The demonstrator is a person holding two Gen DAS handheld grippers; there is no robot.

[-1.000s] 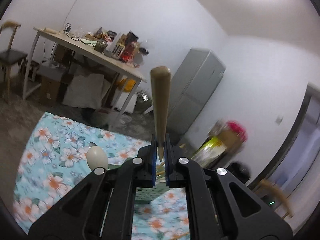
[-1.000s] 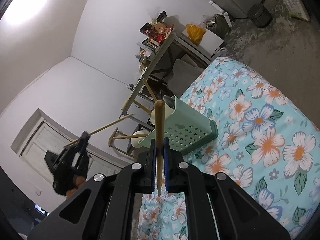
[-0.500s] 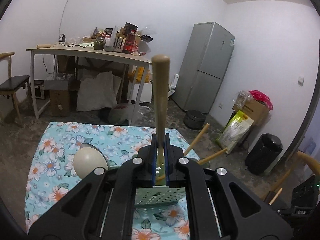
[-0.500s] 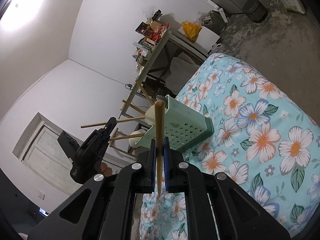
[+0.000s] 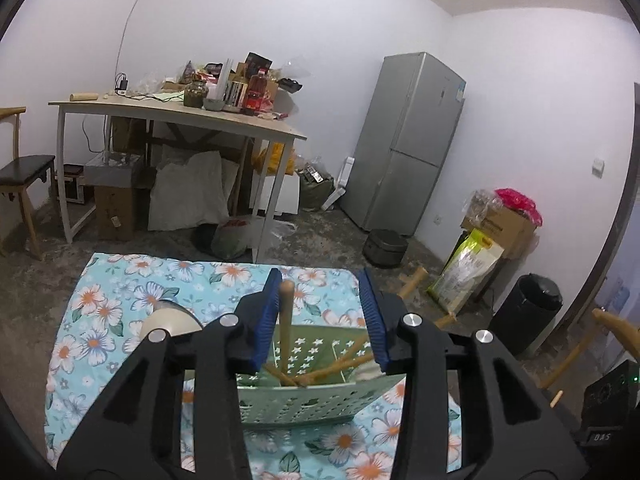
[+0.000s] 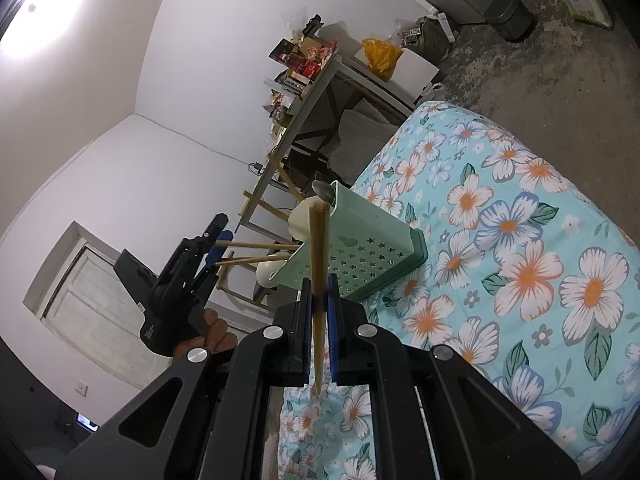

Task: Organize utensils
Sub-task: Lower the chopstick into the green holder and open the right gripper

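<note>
Floral cloth lower frame: left gripper now spread apart, wooden utensil dropped into green caddy; right gripper clamps chopstick, next in.

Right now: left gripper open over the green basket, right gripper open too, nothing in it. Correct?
Not quite. The right gripper is shut on a wooden chopstick, clamped between its blue pads in the right wrist view. The rest holds: the left gripper is open over the green basket.
</note>
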